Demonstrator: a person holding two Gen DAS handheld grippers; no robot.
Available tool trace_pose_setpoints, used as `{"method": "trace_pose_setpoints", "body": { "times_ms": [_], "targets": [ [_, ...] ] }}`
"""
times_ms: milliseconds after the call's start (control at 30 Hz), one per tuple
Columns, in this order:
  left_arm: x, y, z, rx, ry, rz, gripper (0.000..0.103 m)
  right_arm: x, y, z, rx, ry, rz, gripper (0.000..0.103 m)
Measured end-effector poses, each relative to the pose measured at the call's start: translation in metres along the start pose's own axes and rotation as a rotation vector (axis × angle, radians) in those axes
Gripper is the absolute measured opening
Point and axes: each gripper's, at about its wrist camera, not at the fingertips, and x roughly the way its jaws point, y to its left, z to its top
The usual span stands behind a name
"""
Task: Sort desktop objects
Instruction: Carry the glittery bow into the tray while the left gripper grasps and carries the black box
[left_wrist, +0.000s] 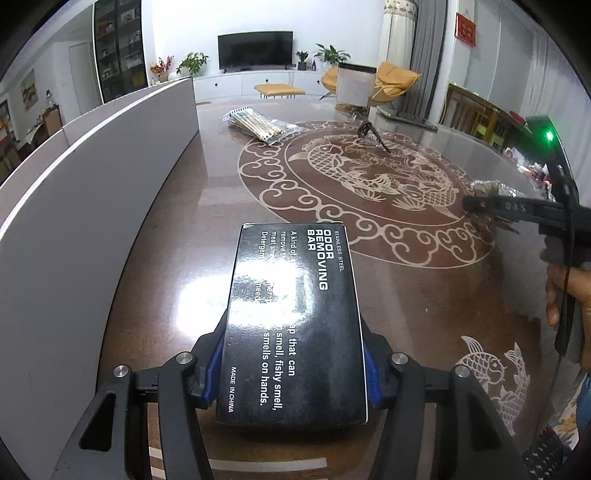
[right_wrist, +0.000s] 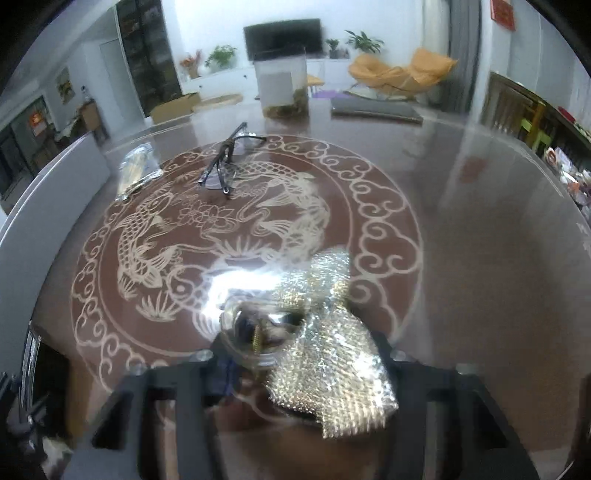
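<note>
My left gripper (left_wrist: 293, 365) is shut on a black "Odor Removing Bar" box (left_wrist: 293, 317), held flat just above the brown table. My right gripper (right_wrist: 299, 354) is shut on a crinkled silvery clear packet (right_wrist: 325, 350) with small items inside; the view is blurred. In the left wrist view the right gripper (left_wrist: 480, 205) shows at the right edge with the packet (left_wrist: 491, 188). A pair of black glasses (right_wrist: 225, 162) lies folded near the table's middle, also seen in the left wrist view (left_wrist: 371, 134). A clear packet of pale sticks (left_wrist: 255, 123) lies at the far left, also in the right wrist view (right_wrist: 136, 170).
A long grey-white panel (left_wrist: 92, 177) stands along the table's left side. A clear jar (right_wrist: 282, 86) and a dark flat laptop (right_wrist: 376, 109) stand at the far edge. The table (left_wrist: 424, 295) has a carp pattern under glass.
</note>
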Motion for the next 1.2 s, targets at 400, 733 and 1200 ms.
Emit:
{"method": "trace_pose_setpoints", "body": {
  "times_ms": [400,733,1200],
  "targets": [
    [-0.060,0.011,0.001,-0.071,-0.092,-0.122,0.057,-0.077,0.016,-0.022,-0.102,-0.015,0.267,0.049],
    [-0.162,0.106,0.033,-0.220,-0.253,-0.109,0.057,-0.125,0.165,0.029,-0.310,-0.122,0.478,0.049],
    [-0.093,0.309,0.081,-0.338,-0.040,0.203,0.057,-0.102,0.409,0.013,-0.654,-0.013,0.715,0.049]
  ]
}}
